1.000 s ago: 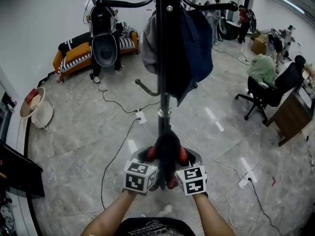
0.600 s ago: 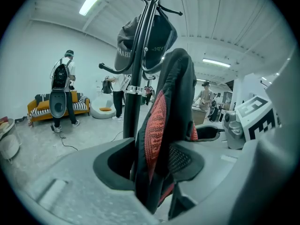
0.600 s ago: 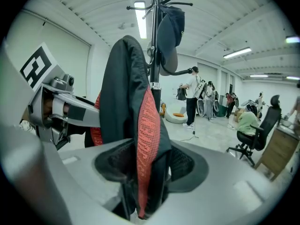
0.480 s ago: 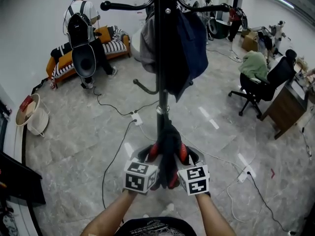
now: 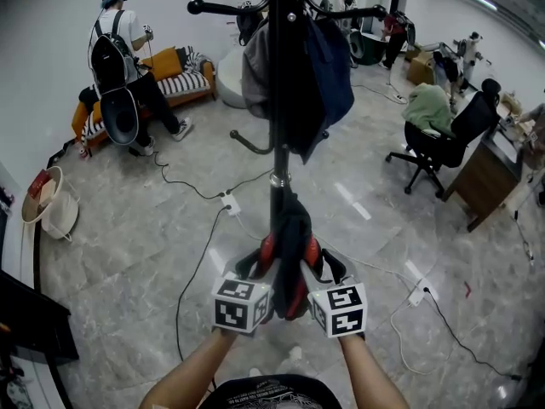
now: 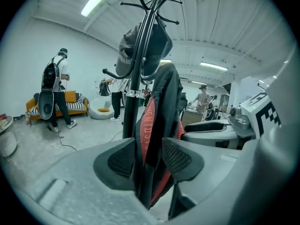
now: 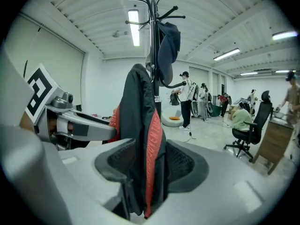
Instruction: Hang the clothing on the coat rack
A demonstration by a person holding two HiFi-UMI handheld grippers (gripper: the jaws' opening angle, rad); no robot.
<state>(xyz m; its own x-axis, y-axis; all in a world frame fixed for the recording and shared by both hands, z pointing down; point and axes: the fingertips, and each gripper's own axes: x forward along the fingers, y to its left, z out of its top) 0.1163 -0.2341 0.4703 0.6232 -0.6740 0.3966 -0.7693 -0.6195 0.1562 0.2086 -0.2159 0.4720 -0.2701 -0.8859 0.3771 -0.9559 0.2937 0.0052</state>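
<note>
While their jaws have just been opening, the left gripper (image 6: 149, 161) and the right gripper (image 7: 152, 165) stand spread side by side, each with the black garment with red panels (image 5: 289, 237) hanging between its jaws. Beyond, the garment's top lies against the black metal coat rack (image 5: 285, 58), where a grey cap (image 5: 254, 75) and a navy jacket (image 5: 332, 66) hang higher.

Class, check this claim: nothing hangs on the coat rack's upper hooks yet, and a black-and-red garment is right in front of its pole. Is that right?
No. The head view shows a grey garment and a navy garment already hanging on the upper hooks of the coat rack. The black-and-red garment is indeed right in front of its pole.
</note>
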